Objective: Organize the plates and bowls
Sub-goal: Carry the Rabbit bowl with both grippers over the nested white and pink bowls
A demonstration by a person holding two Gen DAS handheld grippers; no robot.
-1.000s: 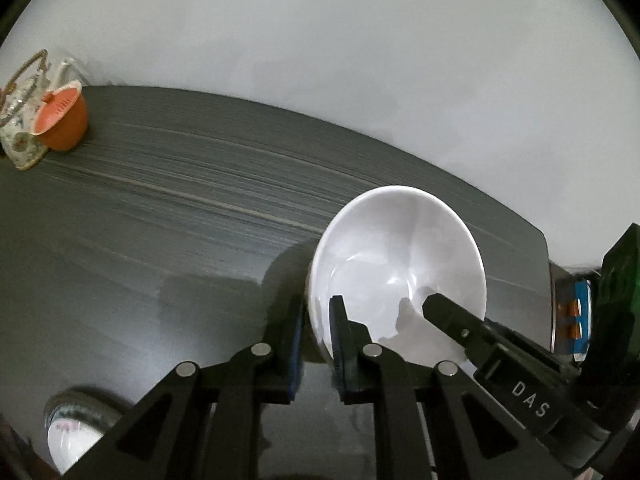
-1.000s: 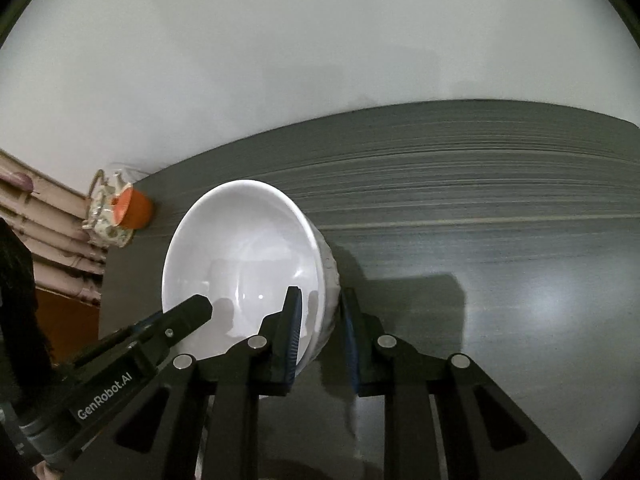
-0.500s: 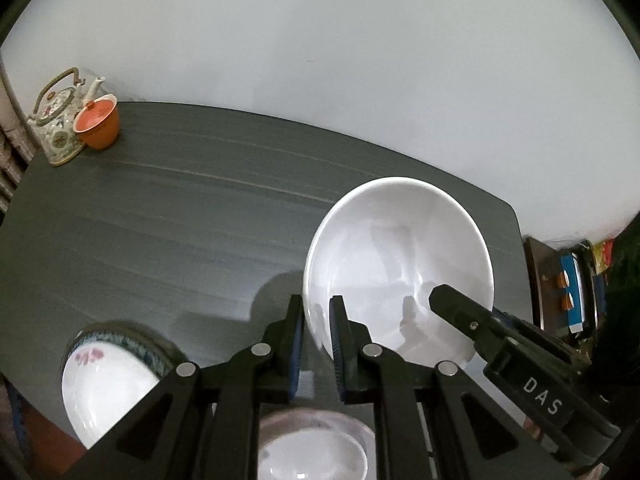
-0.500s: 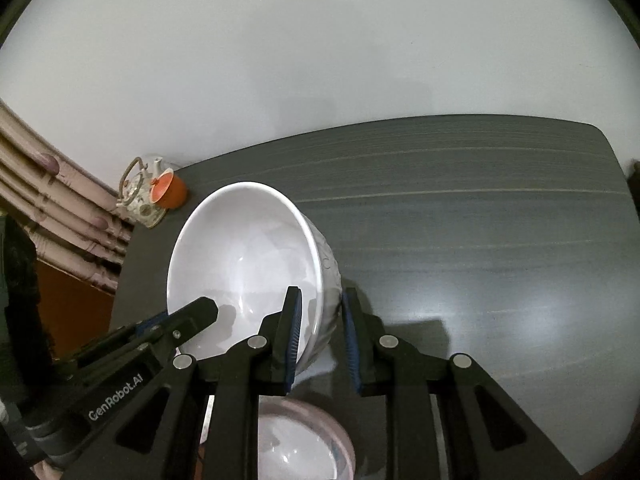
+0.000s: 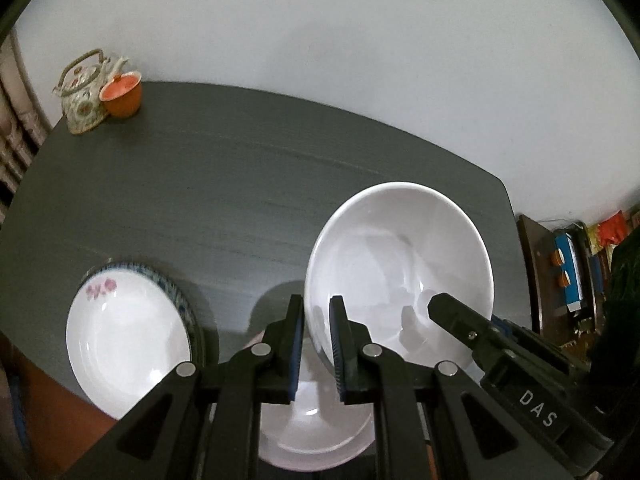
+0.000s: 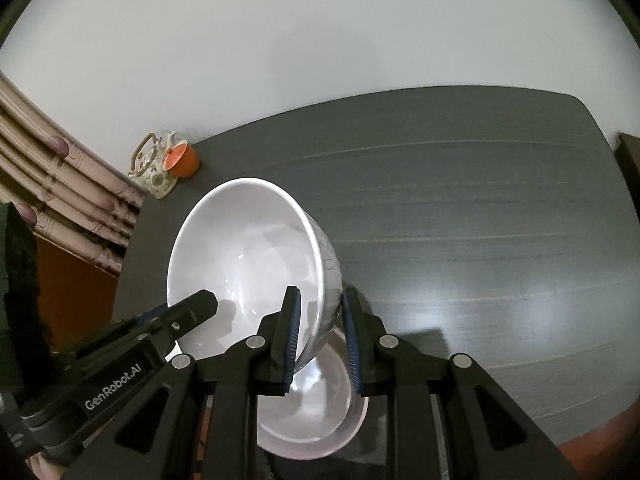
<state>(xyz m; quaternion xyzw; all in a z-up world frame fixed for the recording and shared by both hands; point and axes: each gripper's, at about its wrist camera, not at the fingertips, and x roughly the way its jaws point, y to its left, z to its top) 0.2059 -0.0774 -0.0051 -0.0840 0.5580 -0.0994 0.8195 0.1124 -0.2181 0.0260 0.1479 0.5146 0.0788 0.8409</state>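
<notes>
Both grippers are clamped on the same white bowl, the left gripper pinching its near-left rim and the right gripper pinching the opposite wall, so it hangs tilted above the dark table. Directly beneath the grippers sits a second bowl, and just left of the left gripper lies a flowered plate. Far off at the back-left corner stand a teapot and an orange cup, touching.

The left tongs are clamping the near-left rim of the white bowl, one finger inside, one outside. The right tongs are pinching the opposite rim likewise, both pointing forward, bowl tilted between them.
</notes>
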